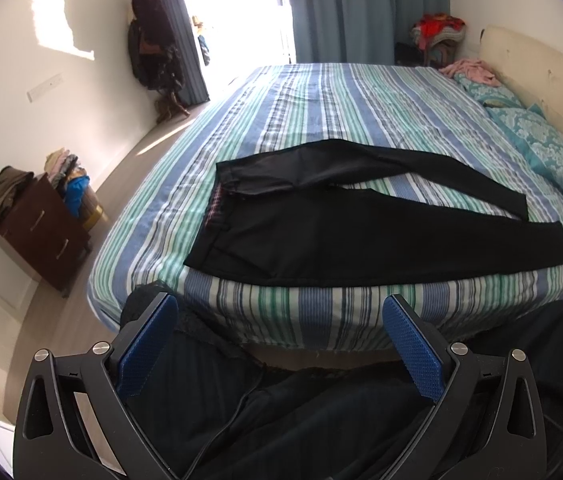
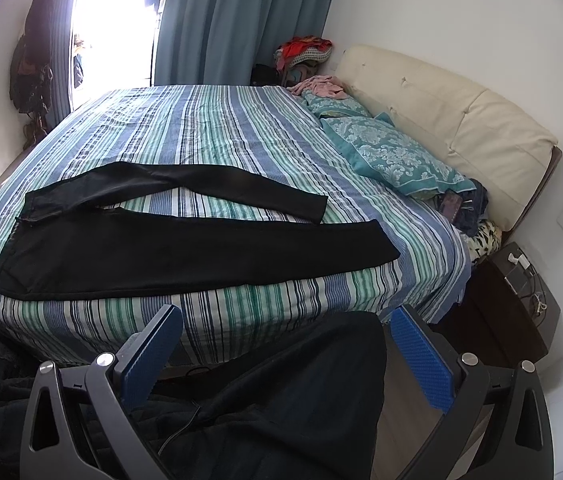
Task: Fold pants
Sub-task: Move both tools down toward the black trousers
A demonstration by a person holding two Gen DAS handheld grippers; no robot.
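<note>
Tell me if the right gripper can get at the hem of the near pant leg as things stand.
Probably yes. The right gripper is open and empty, held back off the bed. The near leg's hem lies flat near the bed's edge, with nothing on it.

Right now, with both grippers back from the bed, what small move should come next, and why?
Probably bring the left gripper forward to the waistband of the black pants. Both it and the right gripper are open, empty and short of the striped bed sheet. The pants lie unfolded, legs spread apart, so one leg likely needs laying over the other.
</note>
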